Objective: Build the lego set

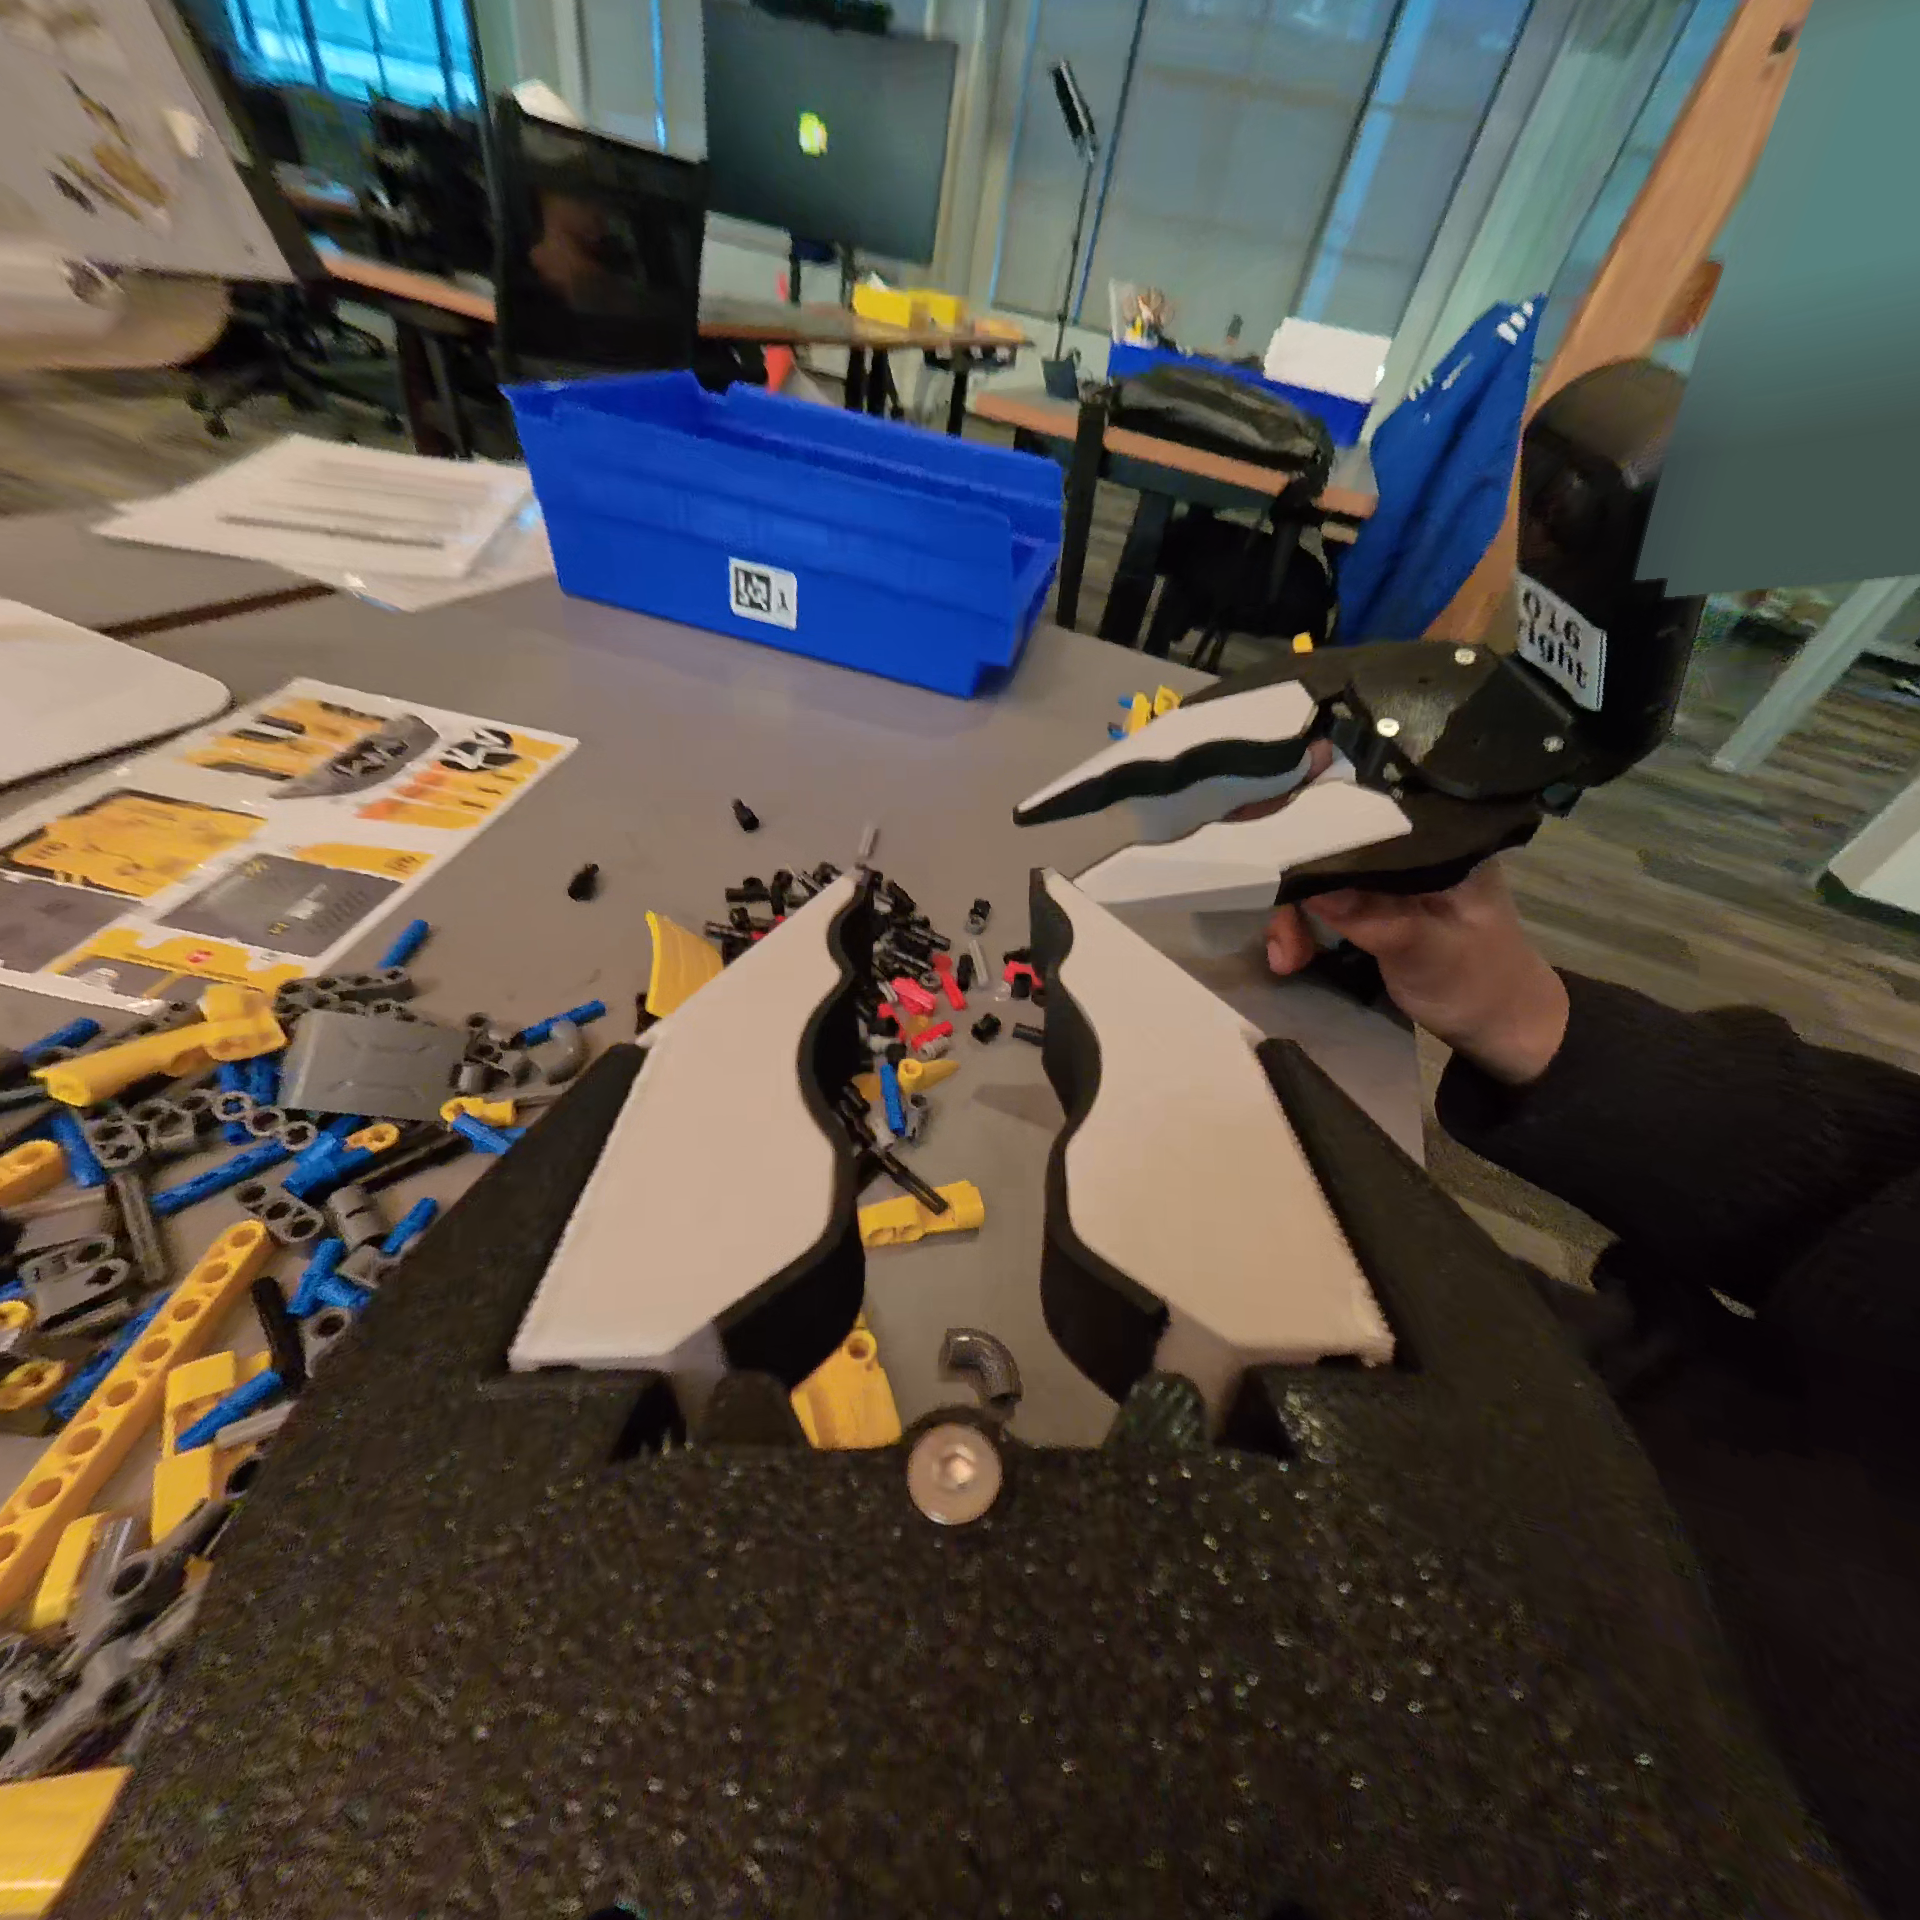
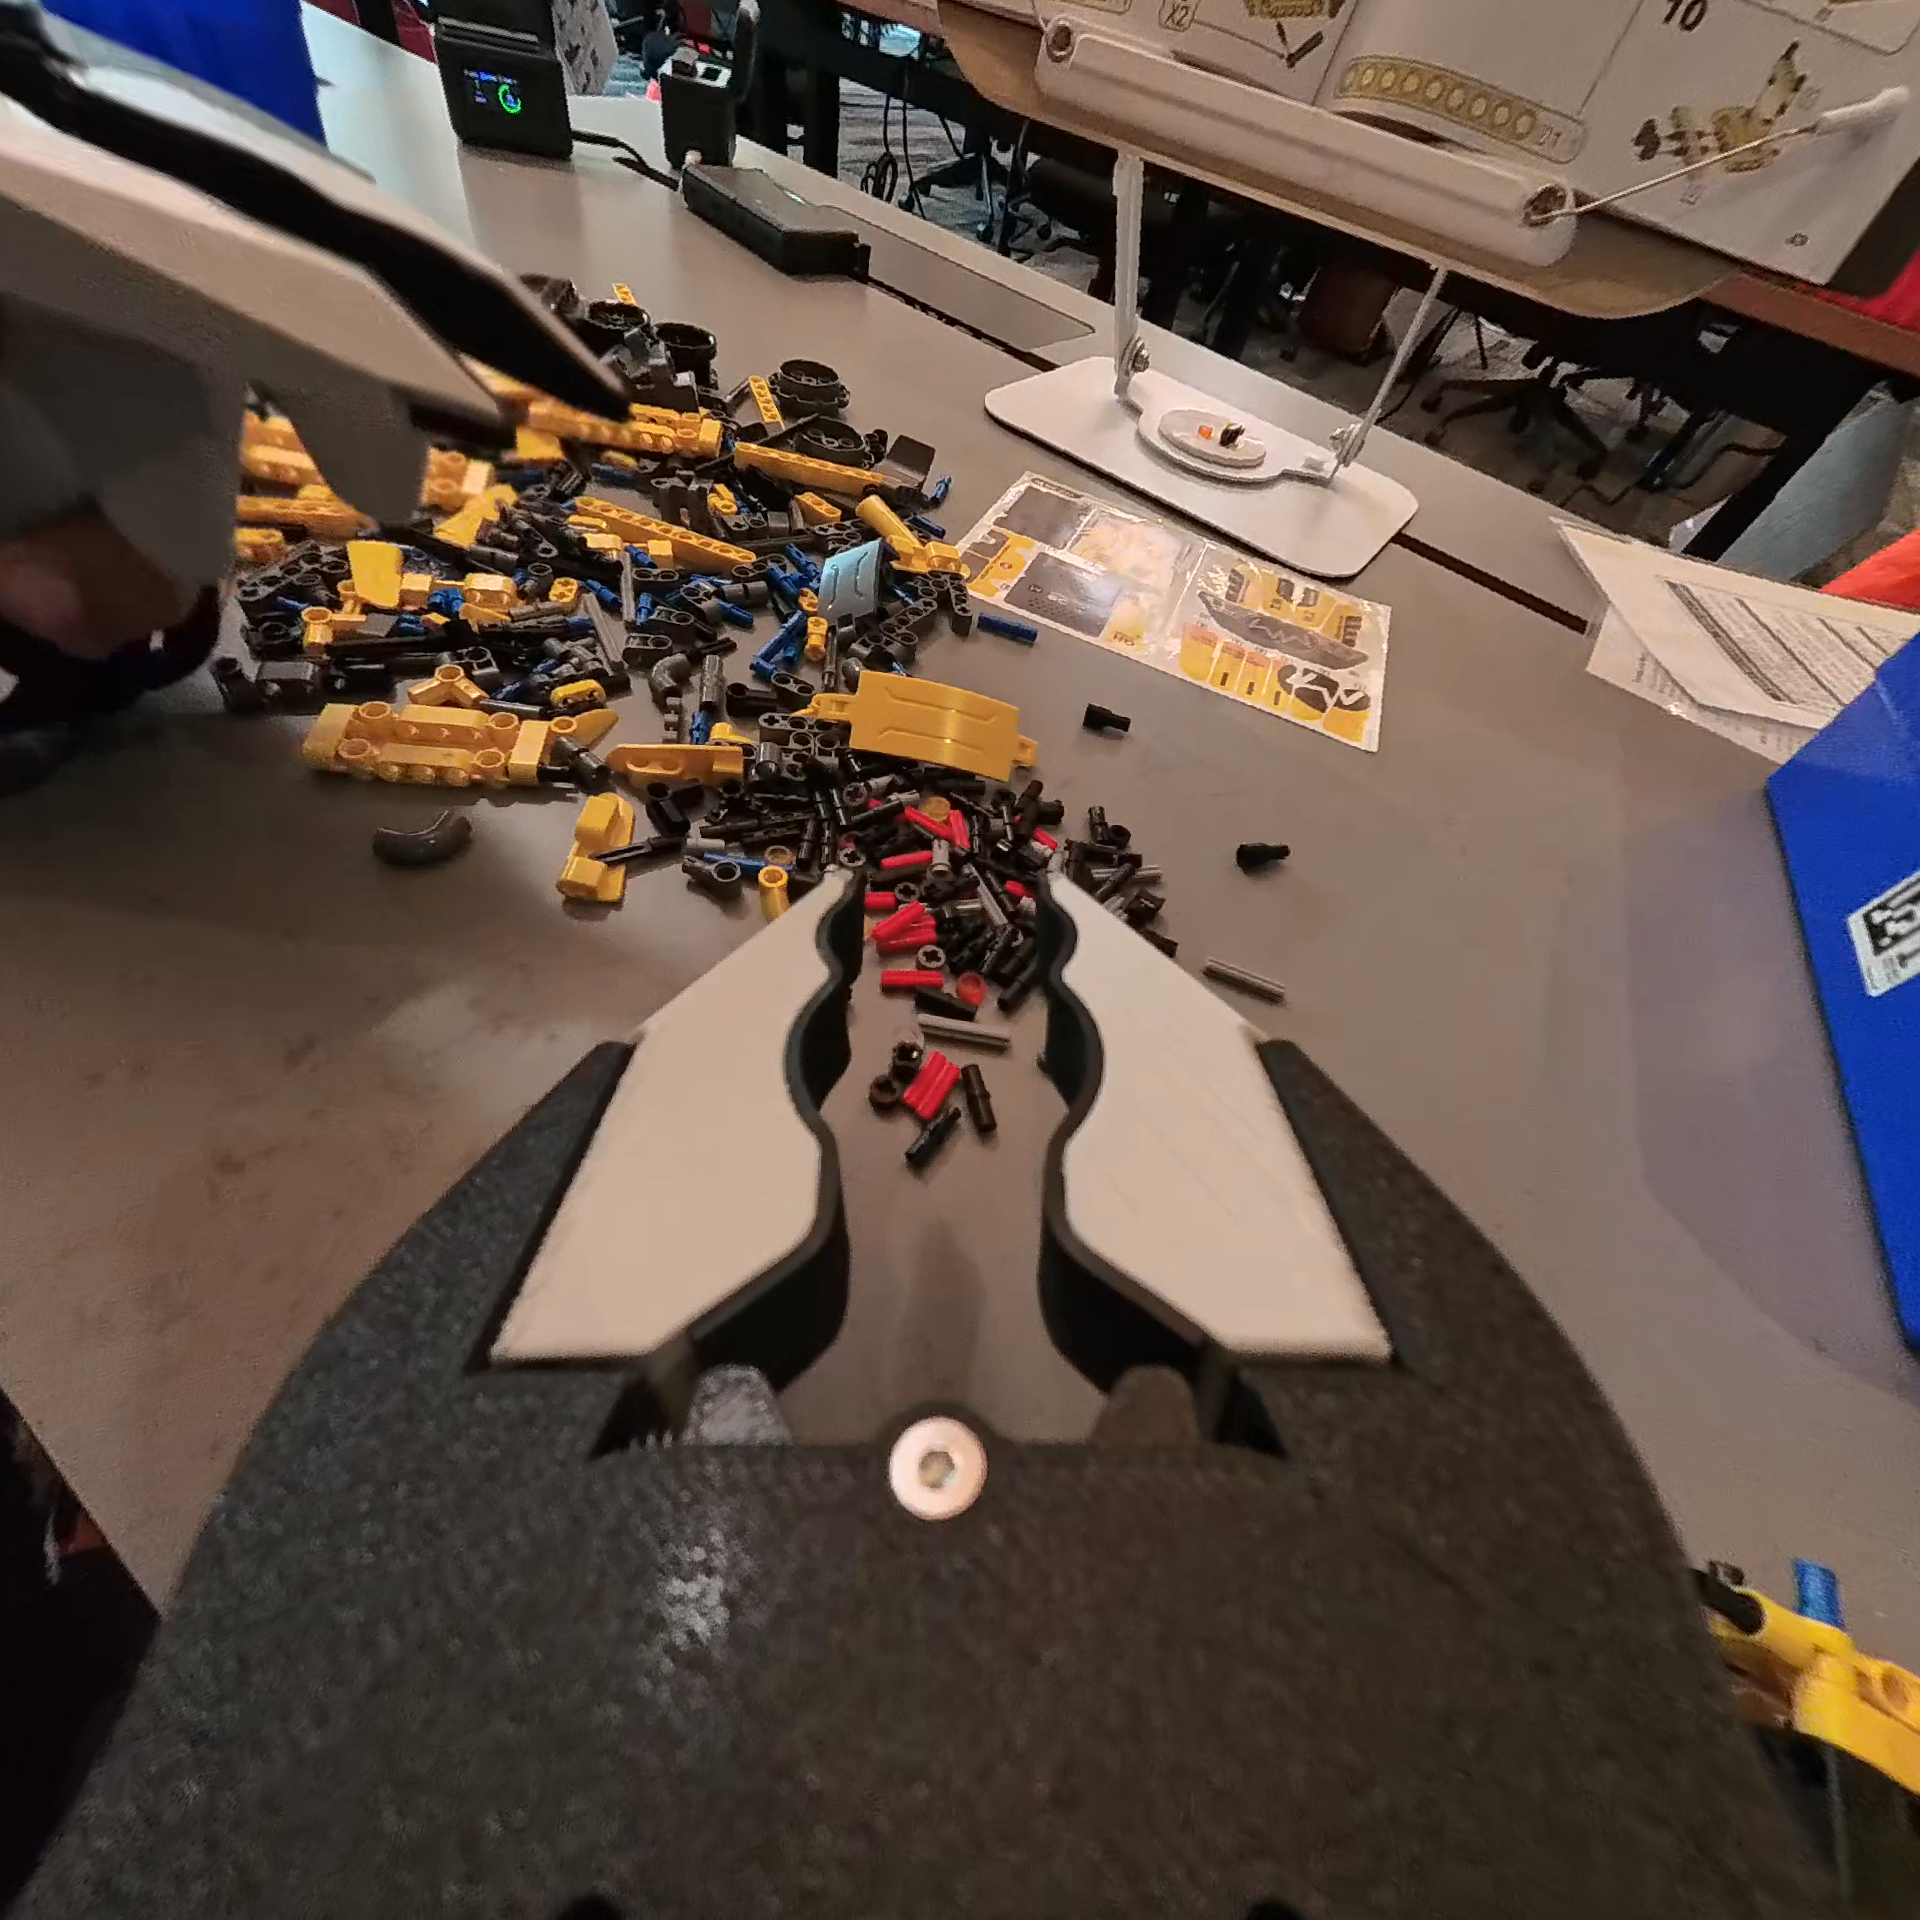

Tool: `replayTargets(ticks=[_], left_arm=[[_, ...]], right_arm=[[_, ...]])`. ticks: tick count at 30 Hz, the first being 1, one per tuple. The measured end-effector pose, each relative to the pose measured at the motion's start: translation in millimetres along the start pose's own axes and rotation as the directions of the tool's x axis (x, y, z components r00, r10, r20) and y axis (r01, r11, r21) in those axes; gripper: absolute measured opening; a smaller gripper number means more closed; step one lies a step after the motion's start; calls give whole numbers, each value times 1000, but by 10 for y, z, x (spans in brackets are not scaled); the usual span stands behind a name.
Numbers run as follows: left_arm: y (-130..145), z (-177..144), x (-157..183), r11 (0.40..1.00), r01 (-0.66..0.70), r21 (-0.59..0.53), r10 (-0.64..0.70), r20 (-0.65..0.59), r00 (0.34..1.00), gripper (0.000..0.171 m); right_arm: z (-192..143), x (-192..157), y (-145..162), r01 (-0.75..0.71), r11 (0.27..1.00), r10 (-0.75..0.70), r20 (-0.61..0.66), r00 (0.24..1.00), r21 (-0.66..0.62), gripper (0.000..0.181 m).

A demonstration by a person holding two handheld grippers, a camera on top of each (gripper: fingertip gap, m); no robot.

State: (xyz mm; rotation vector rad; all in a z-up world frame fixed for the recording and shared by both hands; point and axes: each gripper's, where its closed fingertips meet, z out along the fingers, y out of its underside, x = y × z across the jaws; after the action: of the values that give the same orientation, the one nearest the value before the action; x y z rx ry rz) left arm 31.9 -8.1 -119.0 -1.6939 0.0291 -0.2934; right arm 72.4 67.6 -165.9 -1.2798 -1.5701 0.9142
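Observation:
My left gripper (image 1: pixel 951 883) is open and empty, its tips just above a heap of small black and red pins (image 1: pixel 914 956) on the grey table (image 1: pixel 675 748). My right gripper (image 2: pixel 954 883) is also open and empty, low over the same heap of pins (image 2: pixel 956 914). A hand holds the right gripper (image 1: pixel 1055 847) close to the right of my left fingertips. The left gripper (image 2: pixel 561 416) shows at the upper left of the right wrist view. A yellow curved panel (image 2: pixel 935 722) lies at the heap's far edge.
A large pile of yellow, blue and grey building pieces (image 1: pixel 208 1143) (image 2: pixel 571 582) covers the table. A blue bin (image 1: pixel 790 530) (image 2: pixel 1860 987), a sticker sheet (image 1: pixel 260 831) (image 2: pixel 1195 613), papers (image 1: pixel 312 509) and a white stand's base (image 2: pixel 1195 436) holding an instruction booklet (image 2: pixel 1455 83) surround it. My hands' fingertips stand some 10 centimeters from each other.

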Motion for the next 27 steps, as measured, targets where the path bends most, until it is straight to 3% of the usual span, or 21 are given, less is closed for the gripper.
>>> replayTargets(ticks=[9,22,27], left_arm=[[-59,-43,-32,997,69,42,-68,-24,997,29],[4,-1,-26,999,50,5,-49,-15,999,29],[8,2,-41,1000,28,1,-28,5,1000,29]], right_arm=[[54,-52,63,51,997,-51,4,999,-50,32],[-137,153,-132,-216,969,206,89,974,122,32],[-155,149,-151,-213,967,201,91,975,138,32]])
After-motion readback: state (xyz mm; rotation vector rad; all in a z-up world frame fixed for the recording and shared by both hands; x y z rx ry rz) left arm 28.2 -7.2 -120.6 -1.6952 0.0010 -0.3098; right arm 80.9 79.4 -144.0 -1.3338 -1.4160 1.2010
